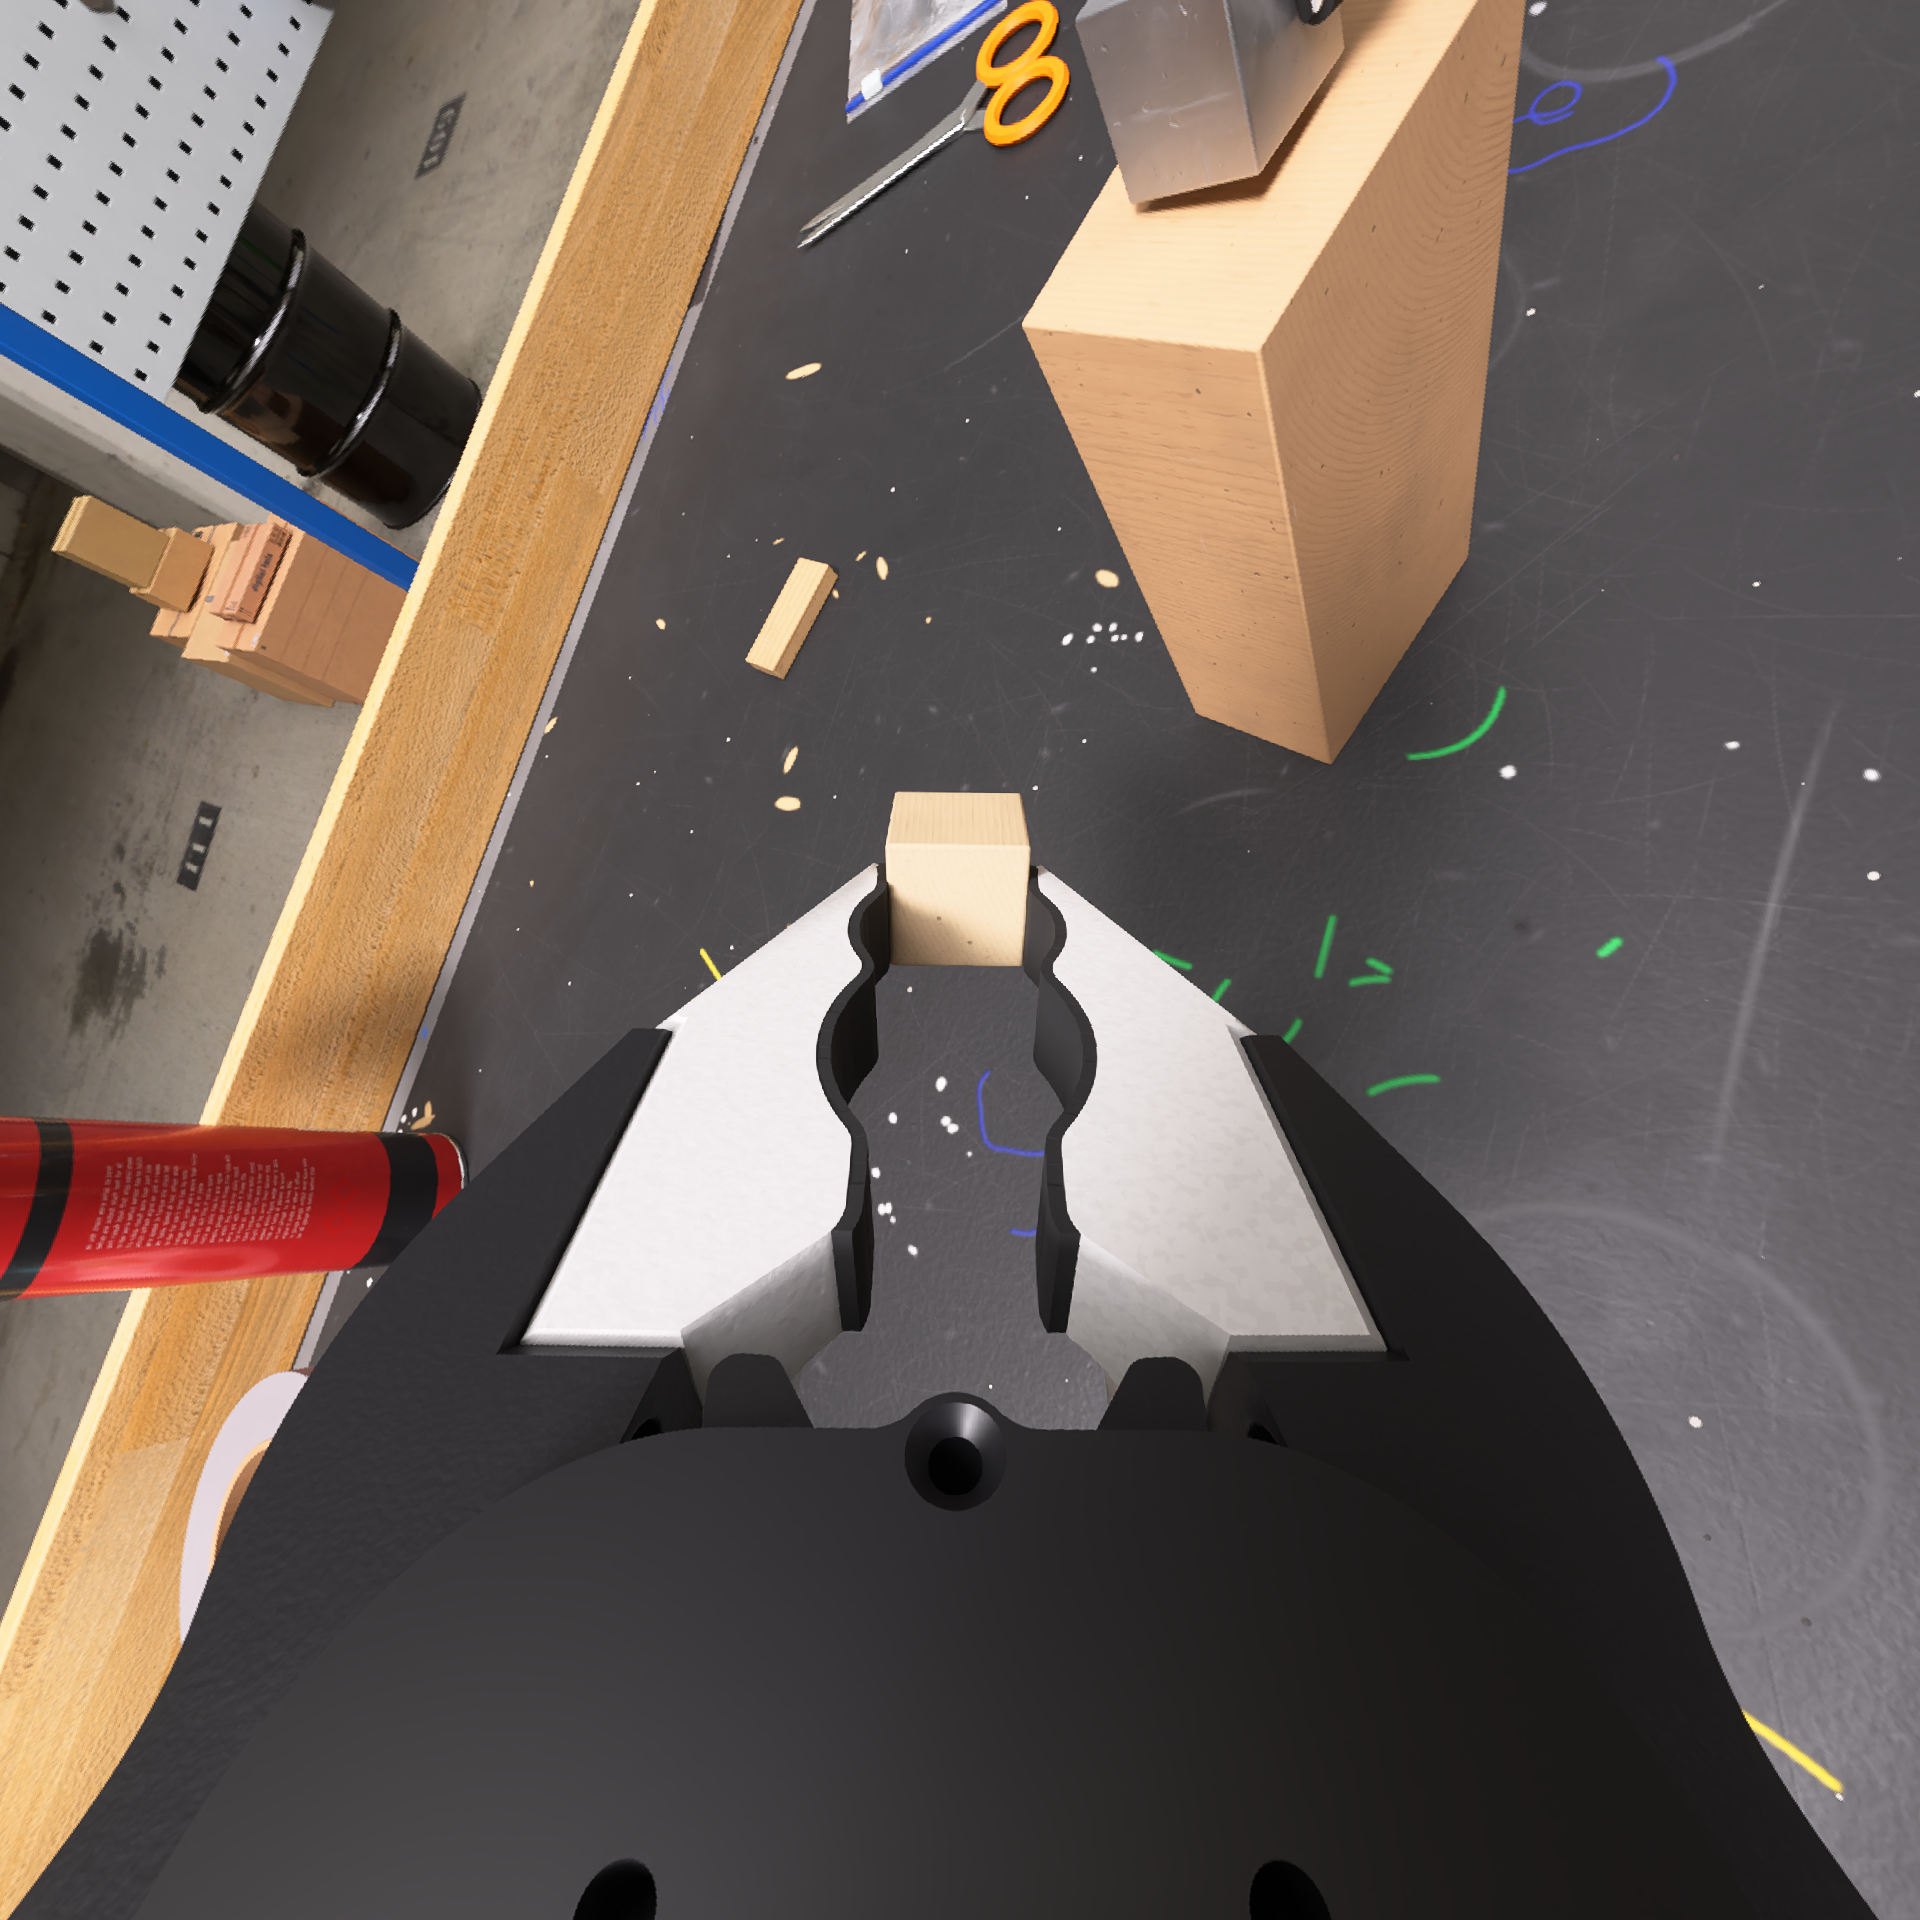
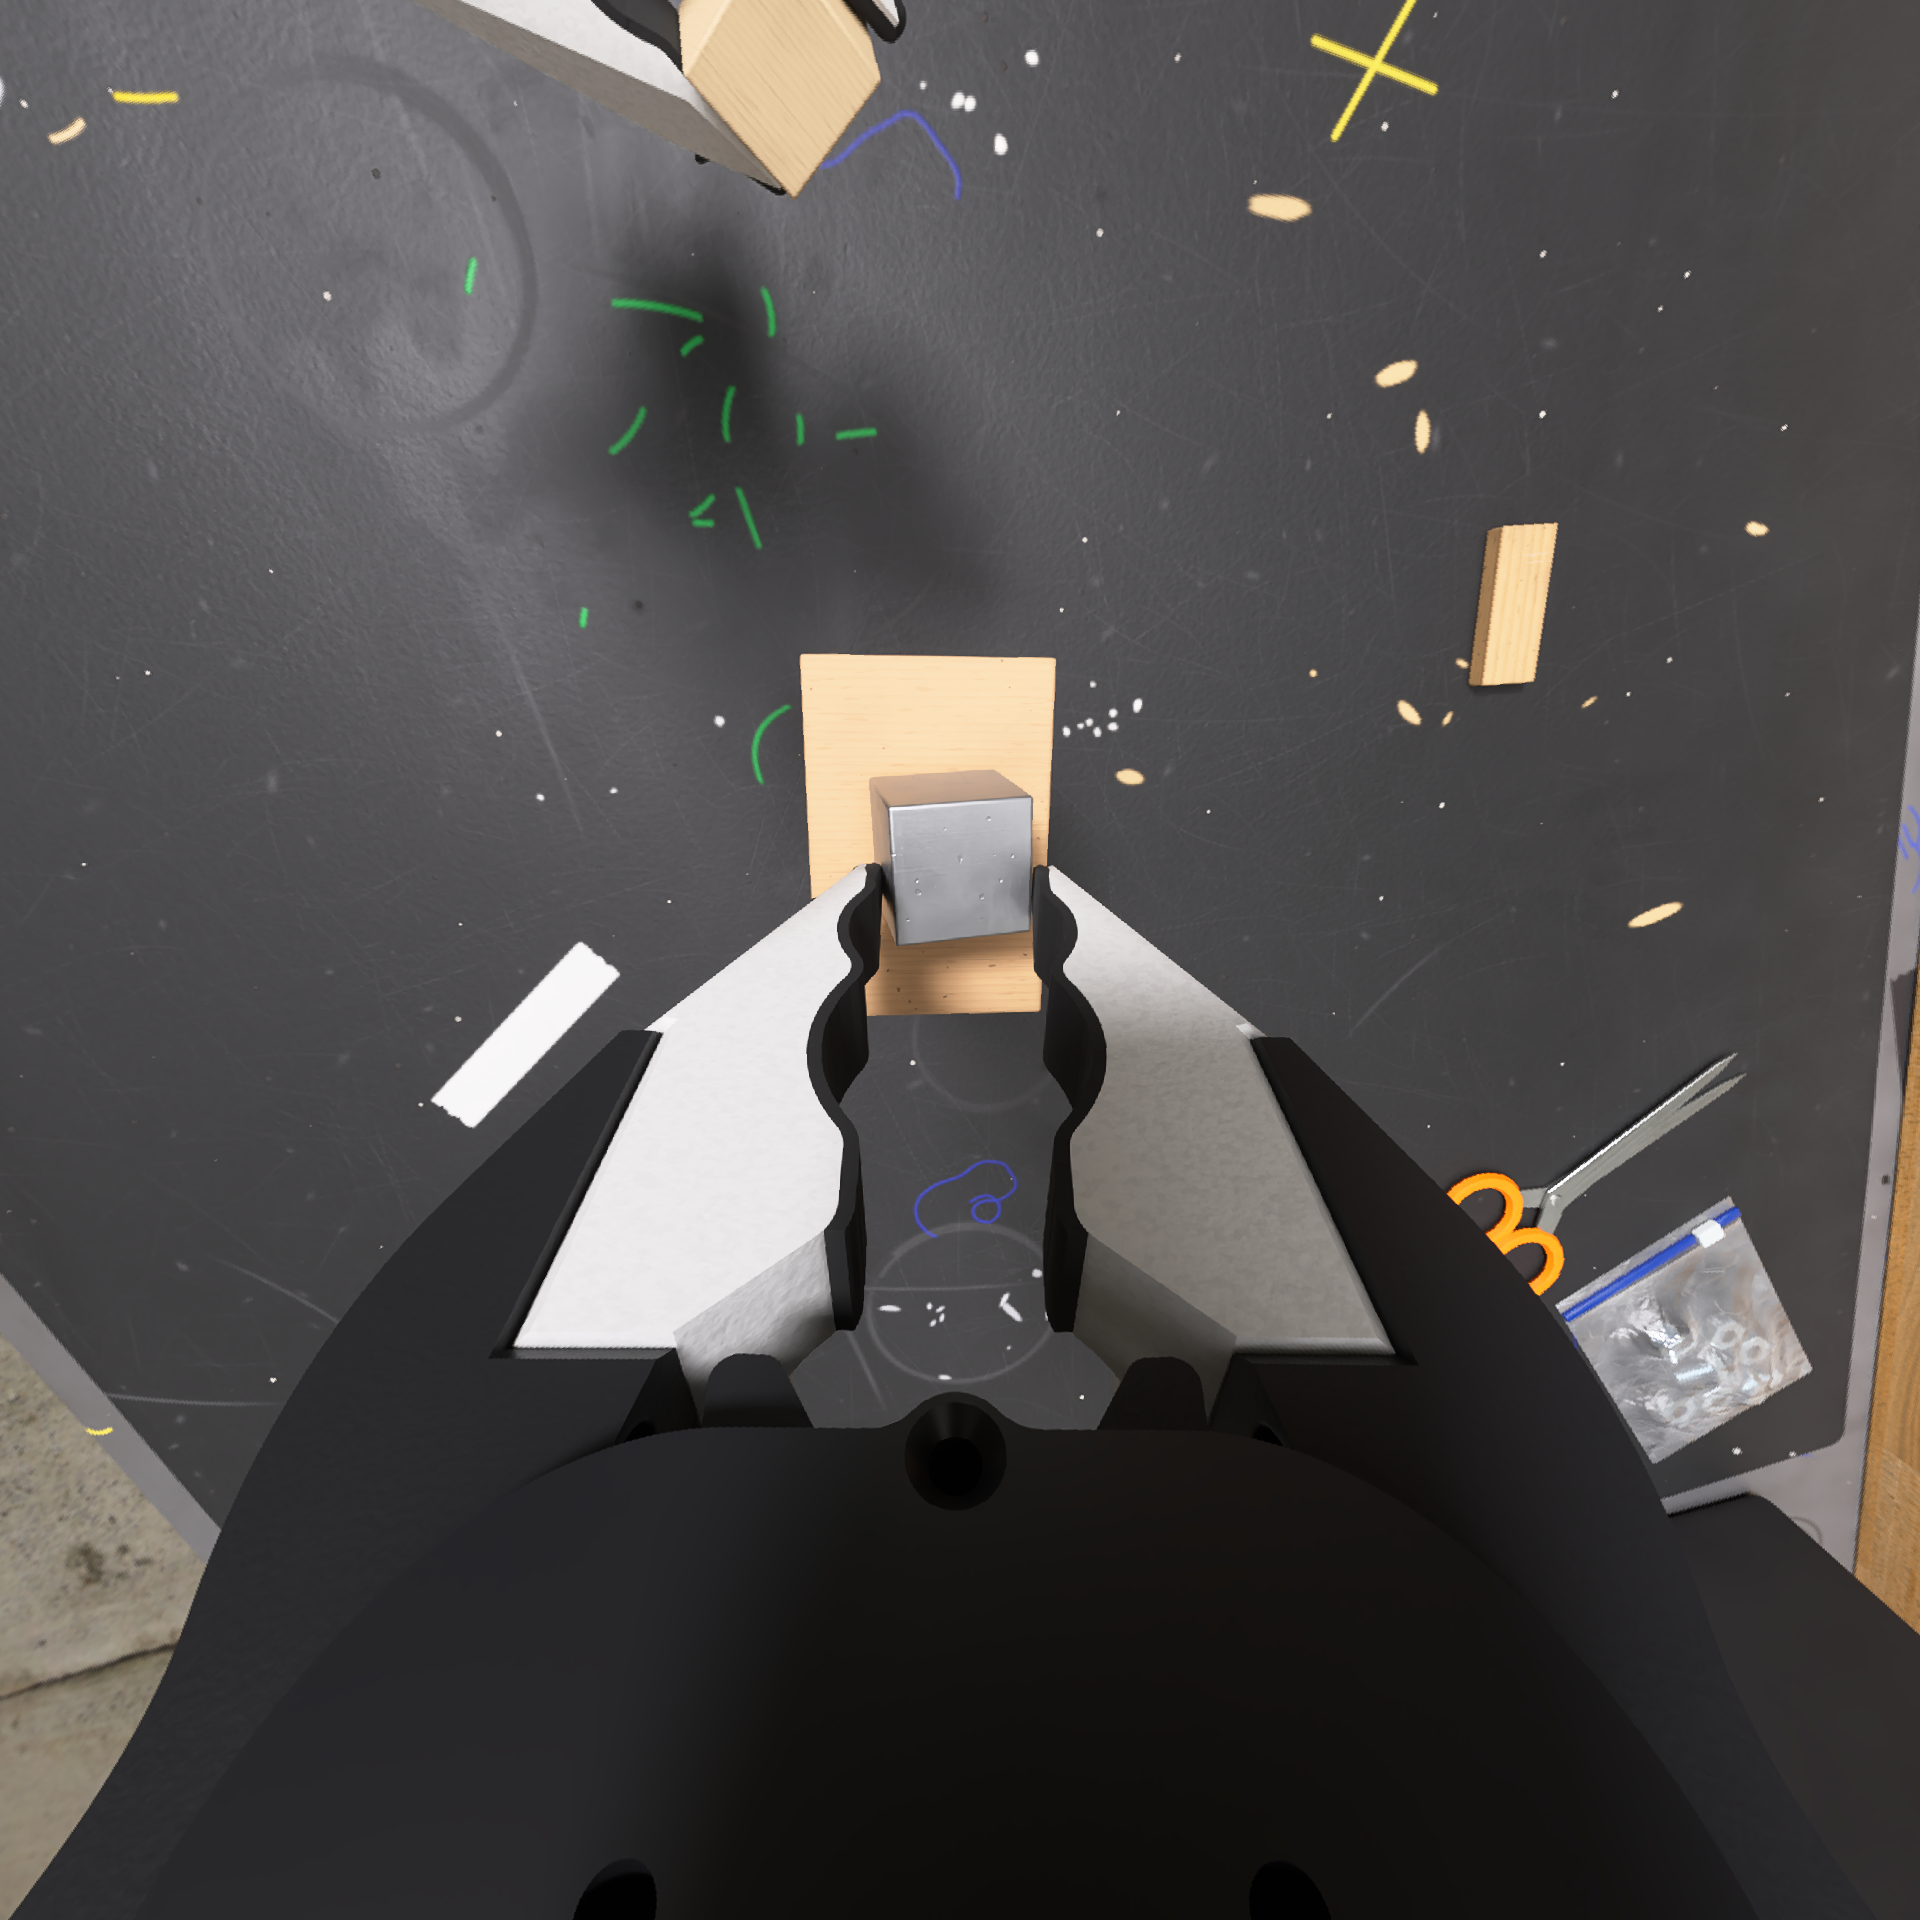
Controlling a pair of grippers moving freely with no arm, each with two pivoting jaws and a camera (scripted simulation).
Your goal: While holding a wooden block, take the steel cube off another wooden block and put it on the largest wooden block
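My left gripper (image 1: 956, 904) is shut on a small wooden cube (image 1: 956, 883) and holds it above the dark mat. It also shows at the top of the right wrist view, where the cube (image 2: 779, 94) hangs in the air. The large wooden block (image 1: 1278, 436) stands ahead to the right, with the steel cube (image 1: 1205, 94) on its top face. In the right wrist view my right gripper (image 2: 956, 883) looks straight down. Its fingers press both sides of the steel cube (image 2: 956, 857), which sits on the large block (image 2: 925, 717).
A small flat wood piece (image 1: 790, 618) lies left of the block. Orange scissors (image 1: 1023, 73) and a zip bag of bolts (image 2: 1688, 1340) lie near the mat's edge. A red can (image 1: 208, 1205) and a tape roll (image 1: 229, 1475) sit on the wooden border. A white strip (image 2: 525, 1034) lies on the mat.
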